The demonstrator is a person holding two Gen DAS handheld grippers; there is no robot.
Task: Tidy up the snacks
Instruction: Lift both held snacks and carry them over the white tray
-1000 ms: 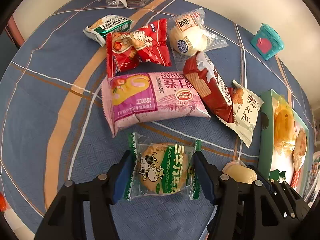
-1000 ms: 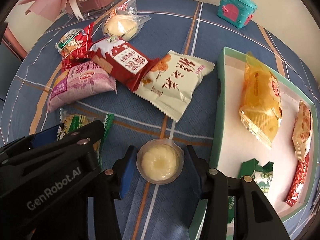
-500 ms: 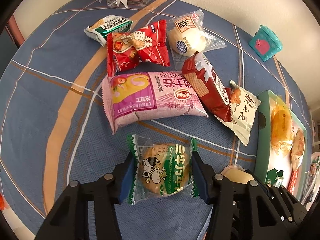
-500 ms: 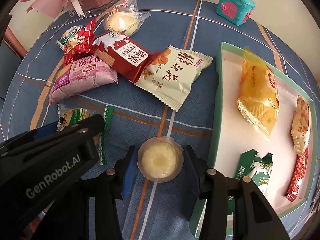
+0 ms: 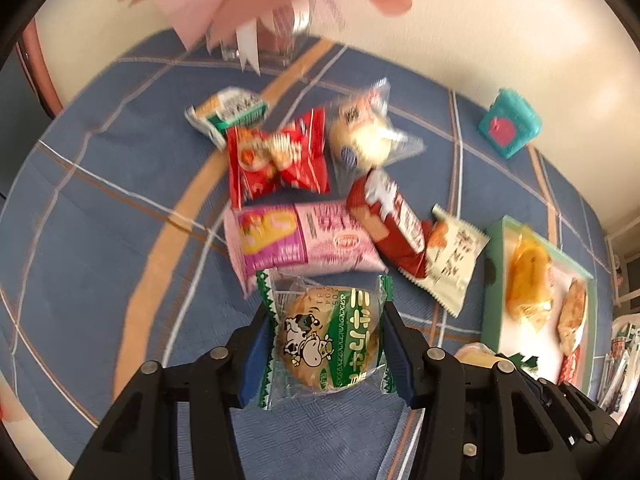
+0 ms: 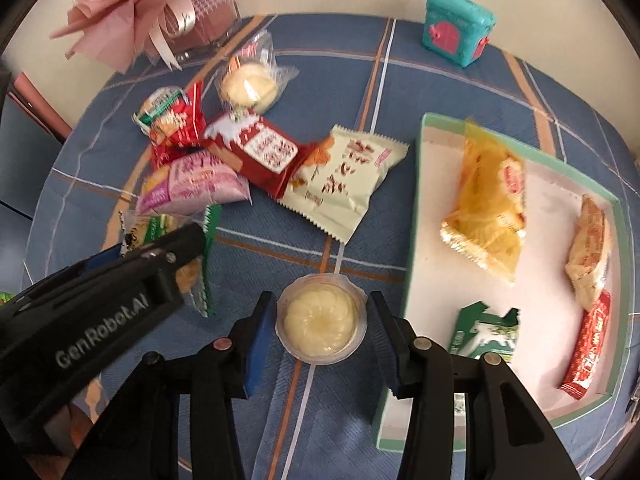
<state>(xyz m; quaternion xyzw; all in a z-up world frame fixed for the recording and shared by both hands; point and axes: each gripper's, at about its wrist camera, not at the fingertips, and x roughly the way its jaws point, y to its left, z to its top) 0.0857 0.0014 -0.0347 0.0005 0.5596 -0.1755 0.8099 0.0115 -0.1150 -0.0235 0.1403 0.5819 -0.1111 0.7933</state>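
Observation:
My left gripper (image 5: 326,344) is shut on a green-edged cow biscuit packet (image 5: 325,336) and holds it raised above the blue cloth. My right gripper (image 6: 322,326) is shut on a clear pudding cup (image 6: 321,323), lifted just left of the green-rimmed tray (image 6: 412,216). The tray holds a yellow bag (image 6: 490,200), an orange packet (image 6: 590,252), a red bar (image 6: 588,340) and a green milk packet (image 6: 488,332). The left gripper's arm (image 6: 92,320) shows at the right wrist view's lower left.
On the cloth lie a pink packet (image 5: 300,240), a dark red wafer packet (image 5: 390,220), a cream packet (image 5: 454,256), a red candy bag (image 5: 276,160), a round bun (image 5: 366,136) and a green-white packet (image 5: 226,114). A teal toy box (image 6: 458,28) and a pink bouquet (image 6: 132,20) stand at the back.
Both grippers closed on their snacks and lifted them off the cloth. Both views tilted up, so the wall and bouquet now show.

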